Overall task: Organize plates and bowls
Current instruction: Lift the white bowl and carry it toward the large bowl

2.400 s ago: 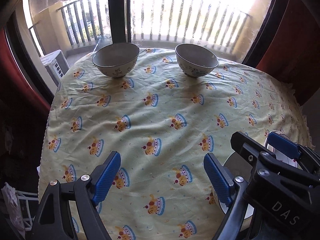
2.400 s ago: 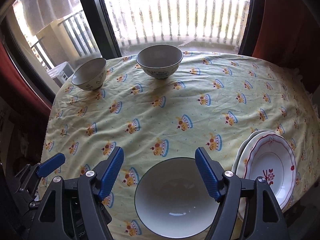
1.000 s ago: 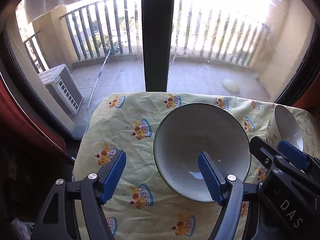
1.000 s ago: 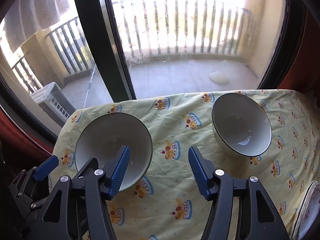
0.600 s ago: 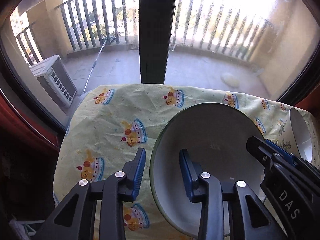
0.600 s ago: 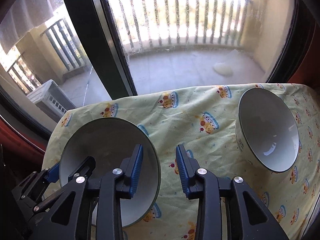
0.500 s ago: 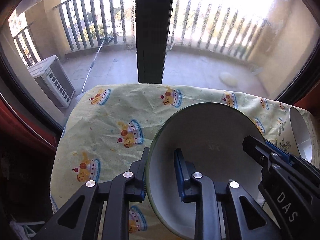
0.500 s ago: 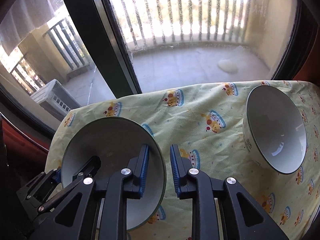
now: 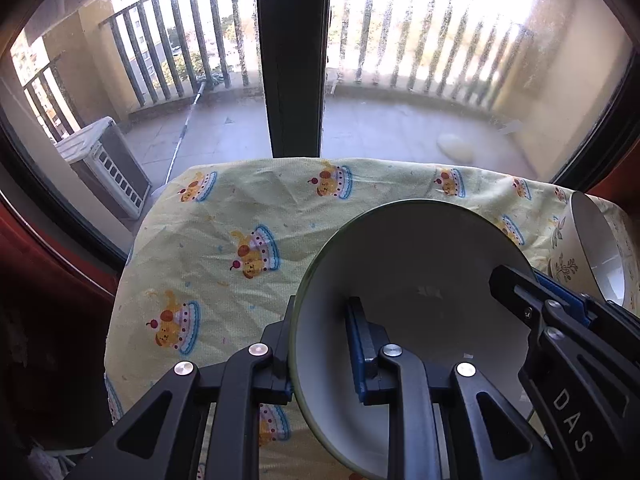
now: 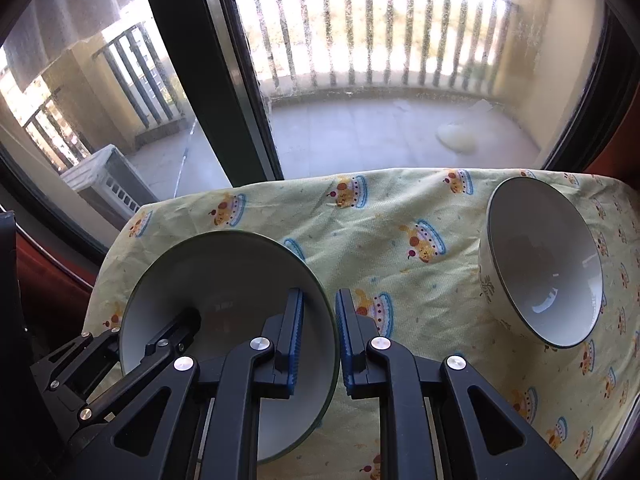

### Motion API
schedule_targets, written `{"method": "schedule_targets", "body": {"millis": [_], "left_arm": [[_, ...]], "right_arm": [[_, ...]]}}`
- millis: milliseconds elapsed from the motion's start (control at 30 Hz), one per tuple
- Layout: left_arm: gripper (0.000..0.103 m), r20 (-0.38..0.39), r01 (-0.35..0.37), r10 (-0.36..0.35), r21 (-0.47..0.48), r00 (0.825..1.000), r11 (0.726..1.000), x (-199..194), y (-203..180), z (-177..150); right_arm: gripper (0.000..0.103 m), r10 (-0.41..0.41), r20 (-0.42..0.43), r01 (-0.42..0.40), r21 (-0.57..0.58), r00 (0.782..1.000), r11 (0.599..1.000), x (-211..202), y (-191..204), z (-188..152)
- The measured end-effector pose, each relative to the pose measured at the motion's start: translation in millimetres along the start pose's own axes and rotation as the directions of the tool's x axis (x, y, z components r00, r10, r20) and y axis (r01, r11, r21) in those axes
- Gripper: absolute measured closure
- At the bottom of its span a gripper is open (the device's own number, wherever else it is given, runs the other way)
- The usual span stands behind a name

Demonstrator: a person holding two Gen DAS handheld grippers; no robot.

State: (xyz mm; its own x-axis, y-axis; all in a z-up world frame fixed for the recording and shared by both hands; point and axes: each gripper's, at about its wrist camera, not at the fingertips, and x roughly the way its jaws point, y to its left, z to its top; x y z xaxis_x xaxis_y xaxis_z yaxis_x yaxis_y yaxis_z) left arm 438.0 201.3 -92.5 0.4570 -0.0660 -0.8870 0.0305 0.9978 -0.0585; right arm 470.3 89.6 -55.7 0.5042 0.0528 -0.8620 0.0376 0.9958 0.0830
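A white bowl with a dark green rim [image 9: 416, 272] sits at the far left of the table; it also shows in the right wrist view [image 10: 224, 280]. My left gripper [image 9: 320, 344] is shut on its left rim, one finger inside and one outside. My right gripper [image 10: 319, 332] is shut on its right rim the same way. A second white bowl with a leaf pattern [image 10: 544, 264] stands apart to the right; its edge shows in the left wrist view [image 9: 592, 248].
The table carries a yellow cloth with cake prints [image 10: 400, 216]. Its far edge lies close behind the bowls, against a window with a dark frame post [image 9: 294, 60]. A balcony railing lies beyond the glass.
Both grippers moved from the near side of the table to the far left bowl. Their jaws closed from wide open onto its opposite rims.
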Motion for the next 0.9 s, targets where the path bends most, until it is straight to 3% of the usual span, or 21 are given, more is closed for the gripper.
{"method": "schedule_targets", "body": {"millis": [467,900], "left_arm": [[0.083,0.007,0.005,-0.005,-0.01,1.0,1.0,-46.7,-28.0,-26.3],[0.083,0.1,-0.017,0.02,-0.026,0.995,1.0,-120.0,-69.3,-53.6]], "right_arm": [[0.084,-0.001,-0.004,0.001,-0.004,1.0,1.0,-47.1,-23.2,-25.0],[0.084,0.028,0.073,-0.028,-0.002,0.997,1.0,-127.6,-55.1,-45.6]]}}
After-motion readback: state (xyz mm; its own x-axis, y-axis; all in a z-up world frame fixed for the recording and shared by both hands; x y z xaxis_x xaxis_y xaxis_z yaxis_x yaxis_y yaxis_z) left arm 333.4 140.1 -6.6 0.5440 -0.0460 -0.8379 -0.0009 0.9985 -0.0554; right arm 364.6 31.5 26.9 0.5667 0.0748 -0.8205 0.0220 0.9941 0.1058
